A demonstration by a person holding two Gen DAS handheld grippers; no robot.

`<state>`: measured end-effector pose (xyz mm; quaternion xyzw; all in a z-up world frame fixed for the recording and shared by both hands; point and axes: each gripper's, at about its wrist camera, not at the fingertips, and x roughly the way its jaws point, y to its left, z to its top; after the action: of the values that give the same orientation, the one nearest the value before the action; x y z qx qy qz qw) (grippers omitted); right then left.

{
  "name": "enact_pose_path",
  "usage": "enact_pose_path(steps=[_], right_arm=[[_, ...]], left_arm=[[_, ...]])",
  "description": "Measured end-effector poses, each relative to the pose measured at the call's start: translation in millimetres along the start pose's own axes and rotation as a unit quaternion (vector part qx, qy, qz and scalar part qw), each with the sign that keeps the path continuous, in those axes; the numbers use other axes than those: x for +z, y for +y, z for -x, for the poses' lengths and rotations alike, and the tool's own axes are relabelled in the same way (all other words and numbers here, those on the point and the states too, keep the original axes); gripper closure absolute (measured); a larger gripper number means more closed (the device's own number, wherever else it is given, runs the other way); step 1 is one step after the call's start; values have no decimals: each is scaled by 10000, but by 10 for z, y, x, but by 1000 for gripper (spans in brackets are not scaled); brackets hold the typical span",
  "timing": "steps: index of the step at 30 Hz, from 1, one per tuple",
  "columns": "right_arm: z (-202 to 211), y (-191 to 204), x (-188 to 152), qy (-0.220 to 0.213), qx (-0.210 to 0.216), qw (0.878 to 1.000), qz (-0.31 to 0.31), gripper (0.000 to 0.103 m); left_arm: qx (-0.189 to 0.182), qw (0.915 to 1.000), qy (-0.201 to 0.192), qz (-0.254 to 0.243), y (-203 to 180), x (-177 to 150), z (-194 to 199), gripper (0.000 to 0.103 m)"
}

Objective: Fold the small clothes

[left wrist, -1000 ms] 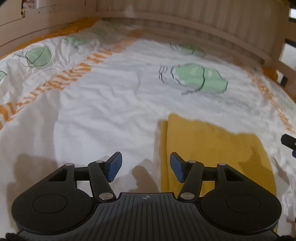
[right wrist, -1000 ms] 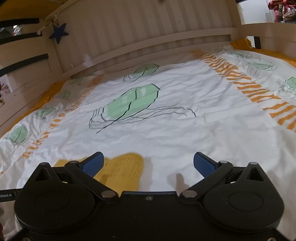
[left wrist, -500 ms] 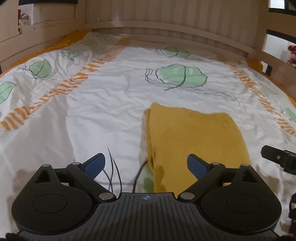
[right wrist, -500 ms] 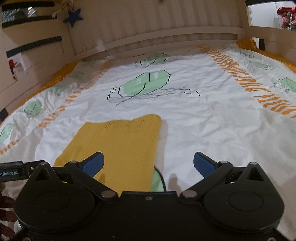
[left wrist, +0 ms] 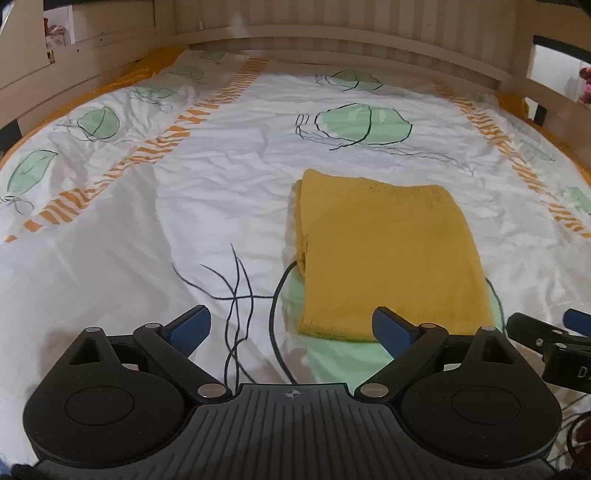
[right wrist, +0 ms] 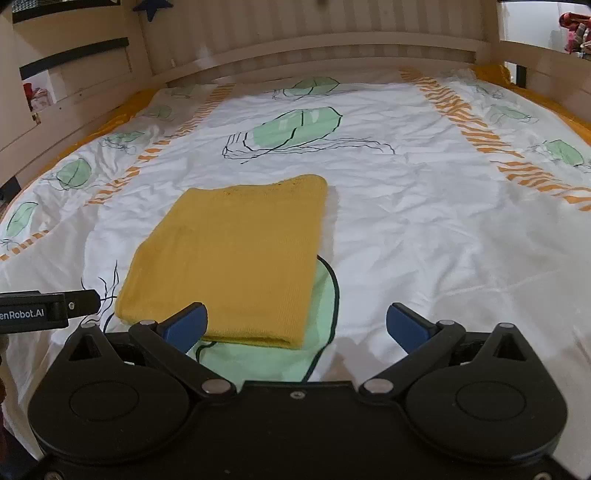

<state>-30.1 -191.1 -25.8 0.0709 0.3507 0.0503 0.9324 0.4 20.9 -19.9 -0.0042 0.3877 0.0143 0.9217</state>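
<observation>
A mustard-yellow knitted garment (left wrist: pixel 388 254) lies folded into a flat rectangle on the bed's white printed cover (left wrist: pixel 207 206); the right wrist view shows the same garment (right wrist: pixel 236 258) ahead and to the left. My left gripper (left wrist: pixel 291 326) hovers before the garment's near edge, wide open, nothing between its blue pads. My right gripper (right wrist: pixel 295 326) is also wide open and empty, with its left pad over the garment's near edge. Each gripper's tip shows at the edge of the other's view.
The cover (right wrist: pixel 443 229) has green leaf prints and orange striped bands. A wooden slatted headboard (left wrist: pixel 332 33) and side rails (right wrist: pixel 74 103) ring the bed. An orange sheet edge (left wrist: pixel 140 74) shows along the sides.
Both grippers have drawn back from the garment, so it now shows whole and folded. The left gripper's jaws went from half open to wide open. The right stayed open.
</observation>
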Motion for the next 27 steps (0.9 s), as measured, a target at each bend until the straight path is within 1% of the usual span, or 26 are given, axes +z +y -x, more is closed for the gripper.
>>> enact_pose_path(steps=[3,6,11,14,17,21,27], right_arm=[[58,22,-11,-77,-141,9998,85,1],[111,68,-11,-150,-239,9993,248,1],[154,71,-18,-209,-315,9991,189,1],[154,57,-21,-127,-363,9992,65,1],[136,49,-29,29,-330,9994,-31,1],[129,78,-42,183,-504,9986,-48,1],[138,50,-52,217,-202,9994,-202,1]], left_arm=[[119,9999,30,-17,-25,-25,46,8],[172,9997,150,-37,-40,-32,57,9],[281,9993,239,-64,-56,-49,76,10],[341,9990,252,-114,-69,-56,89,11],[283,9991,290,-113,-66,-63,91,11],[231,9991,343,-86,-65,-78,85,12],[175,9989,421,-102,-66,-96,69,13]])
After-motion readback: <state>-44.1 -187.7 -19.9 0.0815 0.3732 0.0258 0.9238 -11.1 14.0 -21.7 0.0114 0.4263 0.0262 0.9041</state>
